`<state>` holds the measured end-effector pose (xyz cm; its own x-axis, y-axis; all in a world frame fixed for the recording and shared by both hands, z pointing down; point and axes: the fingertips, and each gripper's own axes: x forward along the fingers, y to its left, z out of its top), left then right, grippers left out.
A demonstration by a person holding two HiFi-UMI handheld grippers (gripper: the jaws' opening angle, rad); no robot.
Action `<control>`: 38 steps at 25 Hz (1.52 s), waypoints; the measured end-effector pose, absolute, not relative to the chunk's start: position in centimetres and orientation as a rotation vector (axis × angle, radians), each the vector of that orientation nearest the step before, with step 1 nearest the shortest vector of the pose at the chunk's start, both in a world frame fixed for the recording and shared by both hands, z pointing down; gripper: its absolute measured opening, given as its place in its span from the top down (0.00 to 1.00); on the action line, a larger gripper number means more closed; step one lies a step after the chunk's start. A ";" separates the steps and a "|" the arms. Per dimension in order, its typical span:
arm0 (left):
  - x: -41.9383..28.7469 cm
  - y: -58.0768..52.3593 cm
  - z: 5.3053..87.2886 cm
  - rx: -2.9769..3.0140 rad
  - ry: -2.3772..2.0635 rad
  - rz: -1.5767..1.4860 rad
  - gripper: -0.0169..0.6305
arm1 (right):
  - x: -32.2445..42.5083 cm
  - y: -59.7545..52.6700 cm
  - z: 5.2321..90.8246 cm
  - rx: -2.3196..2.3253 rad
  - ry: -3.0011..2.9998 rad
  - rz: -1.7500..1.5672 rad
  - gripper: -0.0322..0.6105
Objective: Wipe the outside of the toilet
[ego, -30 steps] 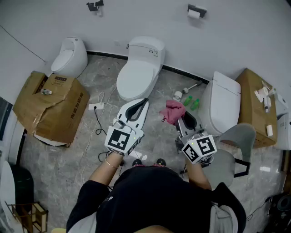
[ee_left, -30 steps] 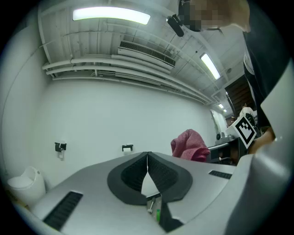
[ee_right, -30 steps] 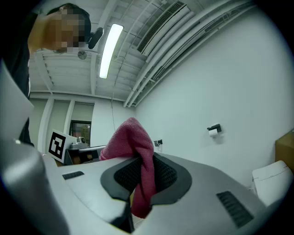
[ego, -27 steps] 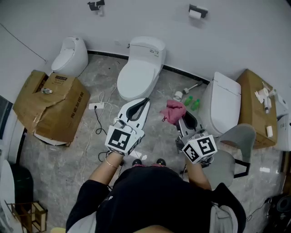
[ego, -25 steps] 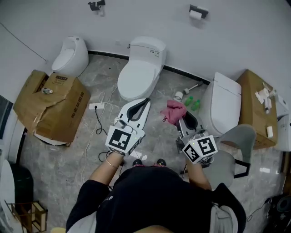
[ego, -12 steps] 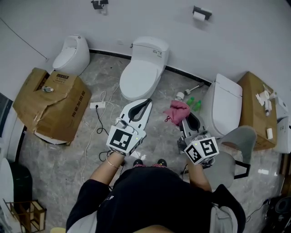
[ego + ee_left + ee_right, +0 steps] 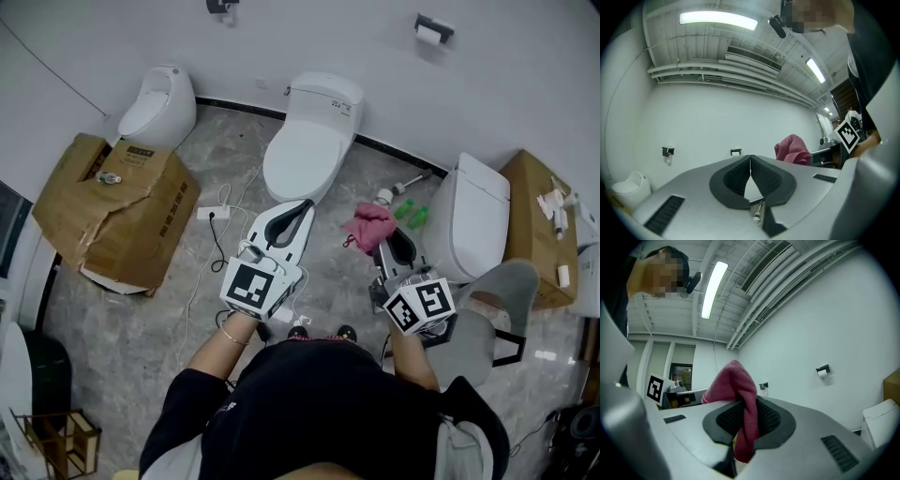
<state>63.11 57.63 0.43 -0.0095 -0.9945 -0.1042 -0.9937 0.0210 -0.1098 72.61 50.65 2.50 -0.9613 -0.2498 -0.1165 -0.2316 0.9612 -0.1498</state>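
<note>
Head view: the toilet (image 7: 309,155) stands ahead of the person. The left gripper (image 7: 302,208) hovers just in front of its bowl. The right gripper (image 7: 382,242) is near the toilet's front right, carrying a pink cloth (image 7: 370,225).
Left gripper view: jaws pressed together, nothing between them.
Right gripper view: jaws clenched on the cloth.

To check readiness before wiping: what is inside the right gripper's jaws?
A pink cloth, clamped by the right gripper. The part pressed between the jaws is covered; nothing else shows there.
</note>
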 end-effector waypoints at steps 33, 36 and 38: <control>52.8 49.7 0.1 -2.027 2.203 0.022 0.96 | 61.7 41.8 1.4 -0.251 2.958 -0.149 0.86; 52.1 47.9 0.3 -2.017 2.214 -0.019 0.96 | 60.7 39.9 1.7 -0.226 2.958 -0.171 0.85; 51.3 47.1 0.3 -1.998 2.233 -0.039 0.96 | 59.9 38.8 2.2 -0.211 2.963 -0.189 0.86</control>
<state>51.34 47.06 0.34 -0.1049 -0.9903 -0.0906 -0.9866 0.1151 -0.1156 59.95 38.78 2.17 -0.9765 -0.1506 -0.1543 -0.1298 0.9820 -0.1369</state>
